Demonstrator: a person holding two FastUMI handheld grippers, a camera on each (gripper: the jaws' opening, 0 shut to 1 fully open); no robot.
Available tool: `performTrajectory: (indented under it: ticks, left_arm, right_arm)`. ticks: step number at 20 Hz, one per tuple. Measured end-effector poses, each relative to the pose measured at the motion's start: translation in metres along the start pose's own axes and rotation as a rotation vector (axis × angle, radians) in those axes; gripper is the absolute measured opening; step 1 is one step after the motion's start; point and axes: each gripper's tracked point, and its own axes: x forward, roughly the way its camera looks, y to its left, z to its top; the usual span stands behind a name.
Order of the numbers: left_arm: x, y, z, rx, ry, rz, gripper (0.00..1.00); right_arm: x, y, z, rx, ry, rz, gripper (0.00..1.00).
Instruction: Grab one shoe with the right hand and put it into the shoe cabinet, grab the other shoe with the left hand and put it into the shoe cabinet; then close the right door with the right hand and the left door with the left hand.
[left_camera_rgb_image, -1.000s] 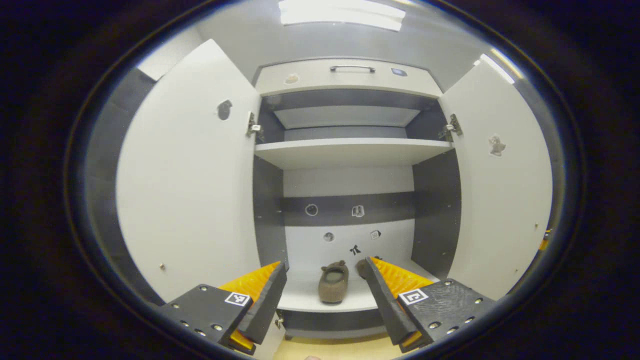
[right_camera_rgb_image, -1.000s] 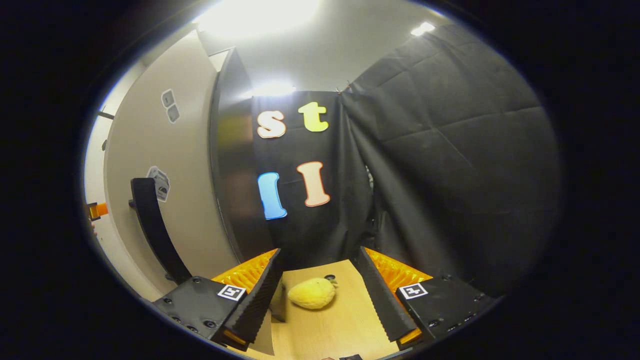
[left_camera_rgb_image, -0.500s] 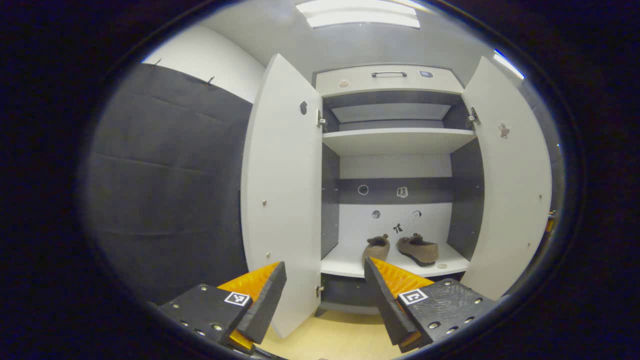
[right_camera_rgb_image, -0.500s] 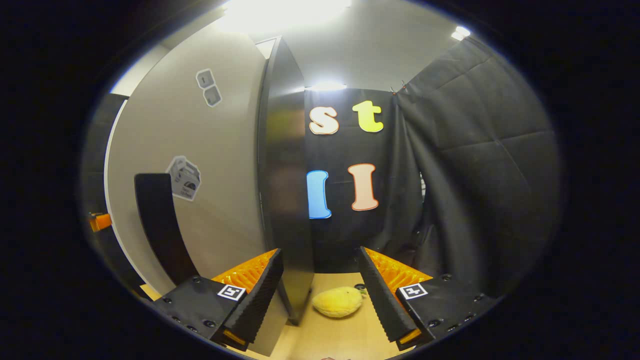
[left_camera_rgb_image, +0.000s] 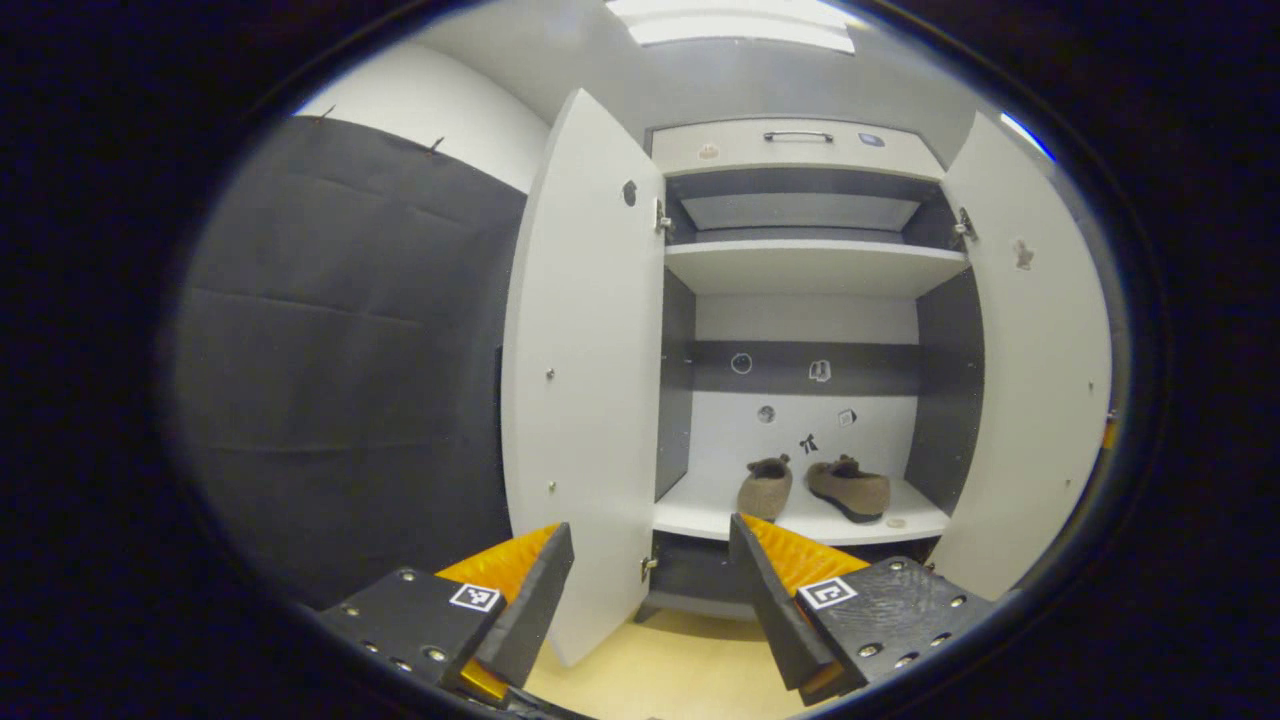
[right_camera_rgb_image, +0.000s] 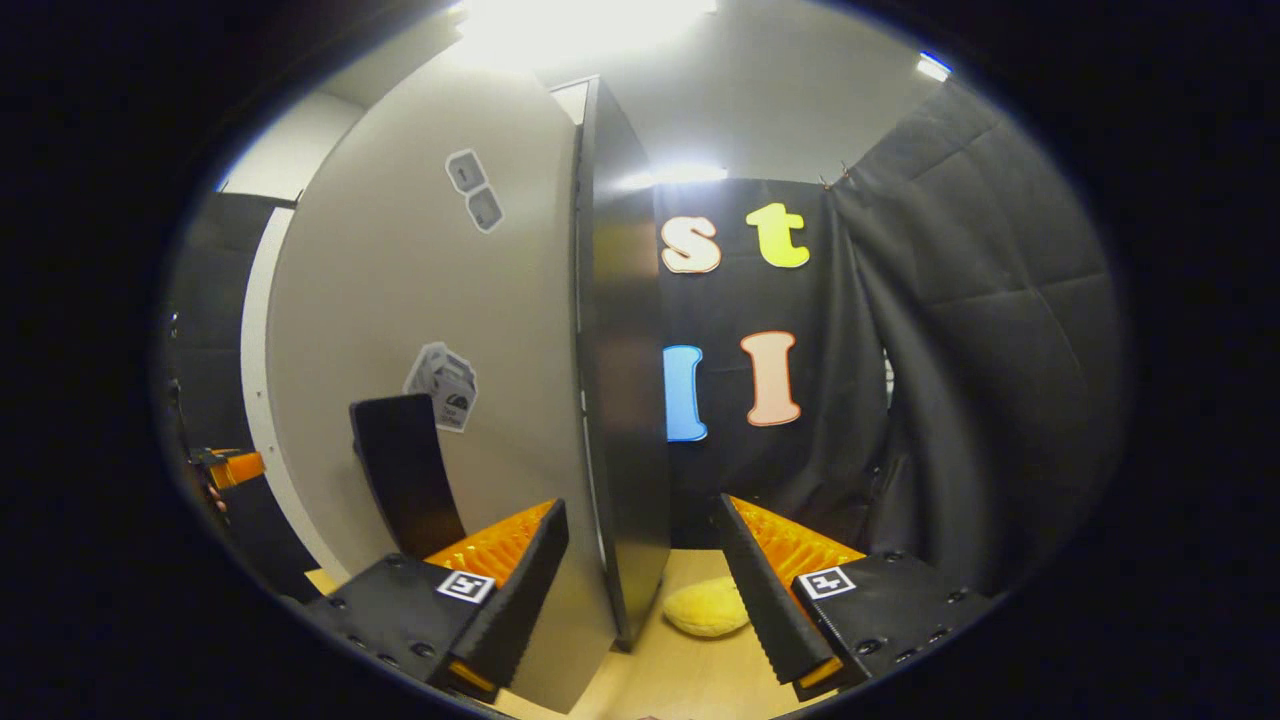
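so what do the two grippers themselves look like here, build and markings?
Left gripper: two wedge-shaped fingers with ridged inner faces, each on a dark block with small screws and a square black-and-white marker tag. Right gripper: same build, with serrated finger edges and a tag on each block. No cables or sleeves visible.
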Motion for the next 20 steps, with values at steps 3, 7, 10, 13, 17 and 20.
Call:
performTrajectory:
  ticks: [3,7,10,13,17,20]
  left_arm:
    - [0.017,-0.002,0.003,0.009,-0.003,-0.050,0.99]
    - [0.033,-0.003,0.002,0.037,0.012,-0.129,0.99]
    - [0.041,0.000,0.001,0.044,0.019,-0.179,0.91]
    - [0.048,0.011,0.003,0.023,0.008,-0.198,0.99]
    - [0.049,0.017,-0.004,0.003,0.022,-0.253,0.91]
    - [0.044,0.023,-0.011,0.036,0.020,-0.310,0.92]
  right_arm:
    - [0.001,0.001,-0.001,0.000,0.006,-0.021,0.92]
    - [0.000,0.007,-0.002,0.002,0.008,-0.062,0.91]
    - [0.008,0.023,-0.003,0.024,0.011,-0.086,0.91]
    - [-0.005,0.052,-0.010,0.052,0.011,-0.118,0.92]
    - [0.005,0.076,-0.011,0.074,0.009,-0.154,0.91]
    - [0.017,0.101,-0.010,0.066,-0.006,-0.159,0.92]
